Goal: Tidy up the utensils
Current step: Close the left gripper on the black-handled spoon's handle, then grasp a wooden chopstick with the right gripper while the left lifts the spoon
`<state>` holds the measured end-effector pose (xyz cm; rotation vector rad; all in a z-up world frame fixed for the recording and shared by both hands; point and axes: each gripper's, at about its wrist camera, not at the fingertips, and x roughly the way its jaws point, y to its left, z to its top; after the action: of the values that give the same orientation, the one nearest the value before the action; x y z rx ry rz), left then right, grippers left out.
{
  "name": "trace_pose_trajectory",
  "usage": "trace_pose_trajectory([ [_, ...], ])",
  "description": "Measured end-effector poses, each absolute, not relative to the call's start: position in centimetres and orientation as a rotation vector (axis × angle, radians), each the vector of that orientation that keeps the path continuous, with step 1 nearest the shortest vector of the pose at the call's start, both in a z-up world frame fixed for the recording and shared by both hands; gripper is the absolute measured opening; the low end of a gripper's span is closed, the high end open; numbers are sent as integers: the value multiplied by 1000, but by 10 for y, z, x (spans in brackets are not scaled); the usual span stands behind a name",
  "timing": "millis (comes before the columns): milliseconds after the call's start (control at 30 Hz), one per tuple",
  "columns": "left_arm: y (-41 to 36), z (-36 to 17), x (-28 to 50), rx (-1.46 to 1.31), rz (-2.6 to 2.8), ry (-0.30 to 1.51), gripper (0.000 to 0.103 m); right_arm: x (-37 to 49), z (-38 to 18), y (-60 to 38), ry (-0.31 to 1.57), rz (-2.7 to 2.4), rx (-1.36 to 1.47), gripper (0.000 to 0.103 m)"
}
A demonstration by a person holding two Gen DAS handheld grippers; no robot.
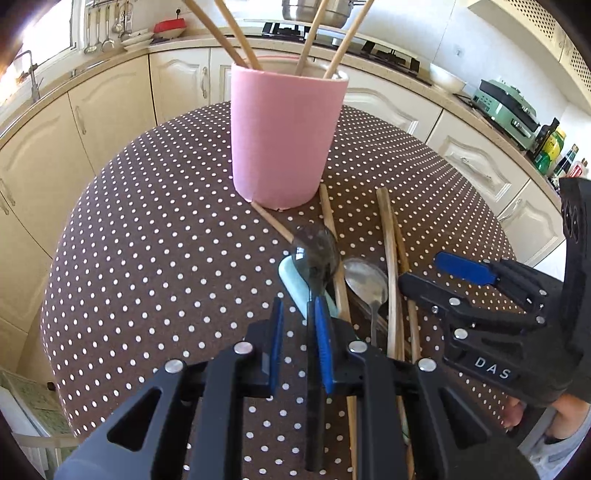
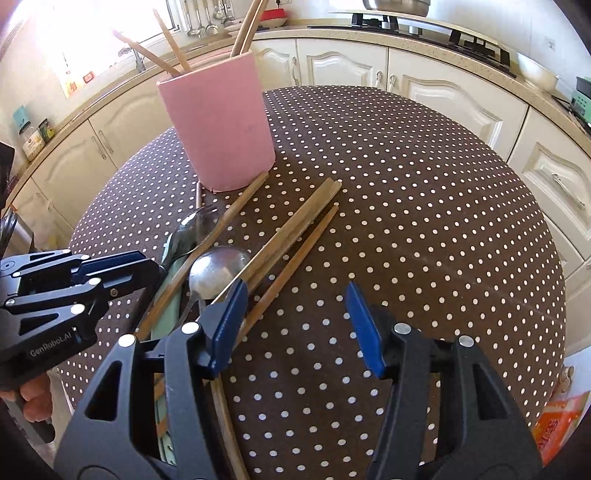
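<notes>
A pink cup [image 1: 284,136] holding several chopsticks stands on the polka-dot table [image 1: 147,240]; it also shows in the right wrist view [image 2: 218,122]. In front of it lie loose chopsticks [image 1: 391,266], a metal spoon [image 1: 365,284], a pale green utensil [image 1: 295,284] and a dark spoon [image 1: 316,254]. My left gripper [image 1: 299,332] is nearly closed with the dark spoon's handle against its right pad; the spoon points toward the cup. My right gripper [image 2: 295,325] is open over the table, its left finger beside the chopsticks [image 2: 295,225] and the metal spoon [image 2: 214,269].
Cream kitchen cabinets [image 1: 110,110] and a countertop curve around the table. A stove with a steel pot [image 1: 317,11] is behind the cup. Bottles and a green appliance [image 1: 506,107] stand on the right counter. An orange package [image 2: 557,424] lies below the table's right edge.
</notes>
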<state>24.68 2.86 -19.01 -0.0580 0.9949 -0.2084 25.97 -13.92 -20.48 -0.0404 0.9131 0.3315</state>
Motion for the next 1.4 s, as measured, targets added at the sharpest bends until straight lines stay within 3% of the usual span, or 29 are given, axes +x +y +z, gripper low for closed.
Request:
trace_pose_trajectory([
  [133,24,-190,250,-45,-196,1000,33,267,-208,-143,940,328,-52,54],
  [333,27,-191,247,-33,-209,1000,33,269,-209,-145,967,340,-95,54],
  [600,19,-195,252,16,-198,1014,34,274,-205,-155,1015,356,-125,40],
  [667,18,-195,253,16,-195,1010,33,276,-203,-156,1027,359,-131,35],
  [800,22,-195,252,-25,-206,1015,22,283,-201,-164,1058,367,-118,32],
  [1000,31,-196,258,-60,-206,1054,21,299,-199,-160,1135,383,-182,32],
  [1200,37,-197,272,-124,-234,1104,21,319,-197,-160,1188,378,-200,13],
  [1300,37,-198,273,-154,-260,1101,12,325,-197,-165,1191,388,-176,11],
  [1400,31,-198,272,-136,-244,1082,11,327,-196,-171,1174,385,-161,9],
])
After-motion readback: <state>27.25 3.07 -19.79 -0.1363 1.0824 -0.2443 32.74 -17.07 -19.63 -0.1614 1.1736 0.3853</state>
